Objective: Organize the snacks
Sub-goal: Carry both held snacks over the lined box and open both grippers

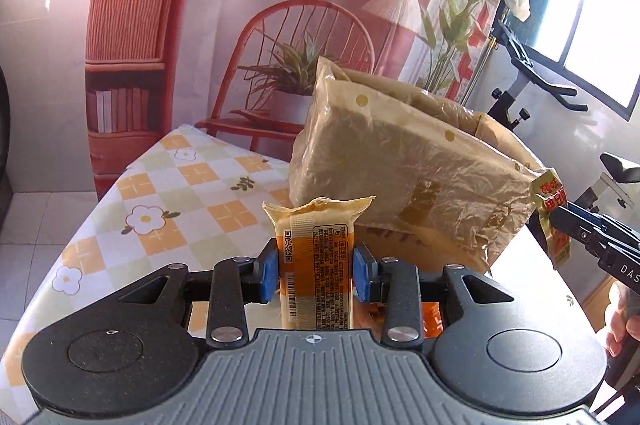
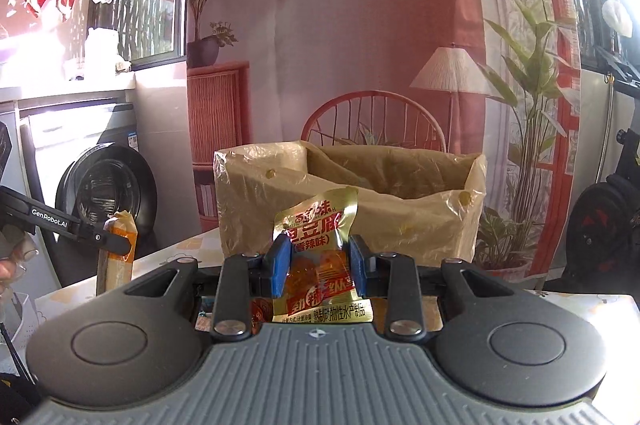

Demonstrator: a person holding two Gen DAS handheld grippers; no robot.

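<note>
Two hand-held grippers, two snack packets, one box. Left hand-held gripper (image 1: 315, 271) clamps one orange-and-cream snack packet (image 1: 314, 265) between its blue pads, packet upright, printed back with QR code facing the camera, lifted above the bench (image 1: 160, 209). Right hand-held gripper (image 2: 319, 267) pinches one gold-and-red snack packet (image 2: 320, 261), upright, Chinese lettering on the front, pads pressing both sides. In the left wrist view the right one shows at the right edge (image 1: 558, 215) with that gold packet (image 1: 550, 209) just beside the box corner. One cardboard box (image 1: 404, 165) lined with a tan plastic bag, open top, sits on the bench with its flower-check cloth, beyond both packets. More orange wrapping shows below the left jaws; count unclear.
</note>
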